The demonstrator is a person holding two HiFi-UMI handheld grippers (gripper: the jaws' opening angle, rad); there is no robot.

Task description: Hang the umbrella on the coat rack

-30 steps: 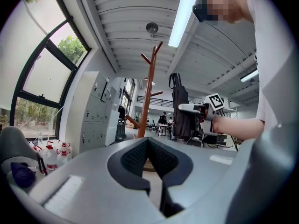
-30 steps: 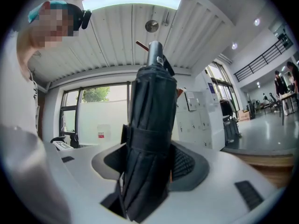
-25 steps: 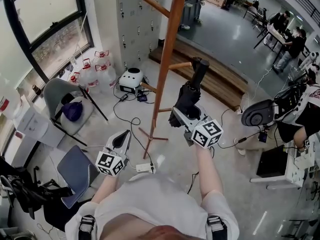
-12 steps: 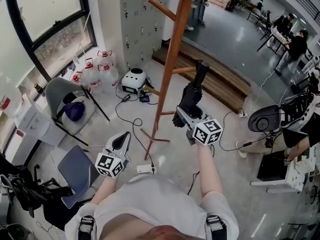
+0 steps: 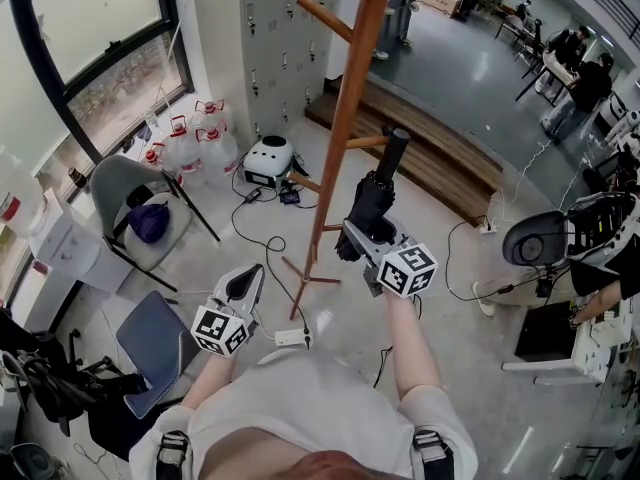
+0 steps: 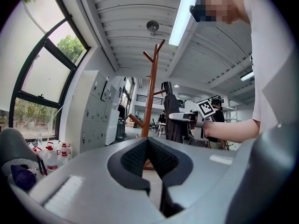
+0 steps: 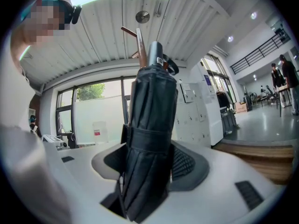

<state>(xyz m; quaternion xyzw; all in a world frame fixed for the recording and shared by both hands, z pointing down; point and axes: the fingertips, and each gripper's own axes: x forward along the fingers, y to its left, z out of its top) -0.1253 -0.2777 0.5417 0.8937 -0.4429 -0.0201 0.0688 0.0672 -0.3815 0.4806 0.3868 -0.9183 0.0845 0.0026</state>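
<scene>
Being clamped in the right claw (image 5: 362,240), the folded black fabric umbrella (image 5: 373,206) is held upright beside the tall brown wooden coat rack (image 5: 346,118), apparently on approach; its handle strap (image 7: 172,68) must next be looped over a side peg (image 5: 362,140), the left claw (image 5: 252,271) being pressed together, empty.

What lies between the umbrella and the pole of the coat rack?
In the head view, only short pegs jut from the pole toward the umbrella; the rest of the gap is open air.
</scene>
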